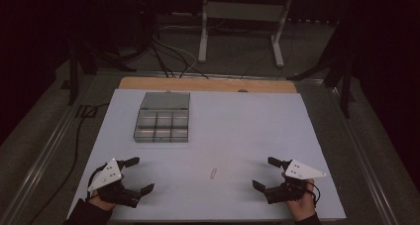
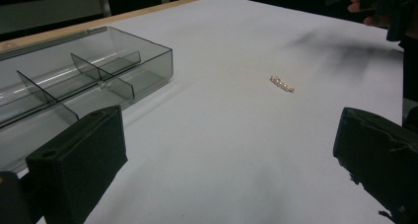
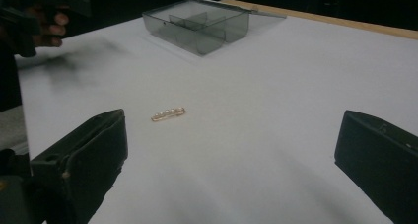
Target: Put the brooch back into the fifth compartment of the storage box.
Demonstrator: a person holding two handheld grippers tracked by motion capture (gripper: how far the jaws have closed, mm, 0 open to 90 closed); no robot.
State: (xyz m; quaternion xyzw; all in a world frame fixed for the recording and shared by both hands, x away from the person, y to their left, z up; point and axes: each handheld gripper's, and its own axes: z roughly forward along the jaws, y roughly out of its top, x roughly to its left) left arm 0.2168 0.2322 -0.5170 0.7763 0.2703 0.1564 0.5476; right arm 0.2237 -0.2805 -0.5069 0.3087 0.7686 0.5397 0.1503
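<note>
A small pearl hair clip [image 1: 213,173] lies on the white table top [image 1: 247,126] near the front, between my two grippers. The same clip [image 2: 282,84] shows ahead of the left jaws, and the clip [image 3: 168,114] sits just beyond the right gripper's left jaw. A smoky clear compartment box [image 1: 162,117] with its lid laid back stands at the back left; the box [image 2: 74,81] and box [image 3: 202,24] hold nothing I can see. My left gripper [image 1: 136,175] is open at front left. My right gripper [image 1: 266,173] is open at front right.
A wooden strip [image 1: 208,84] edges the table's far side. Beyond it, cables [image 1: 168,56] trail on the dark floor beside a white desk frame [image 1: 242,22]. The table's front edge lies just below both hands.
</note>
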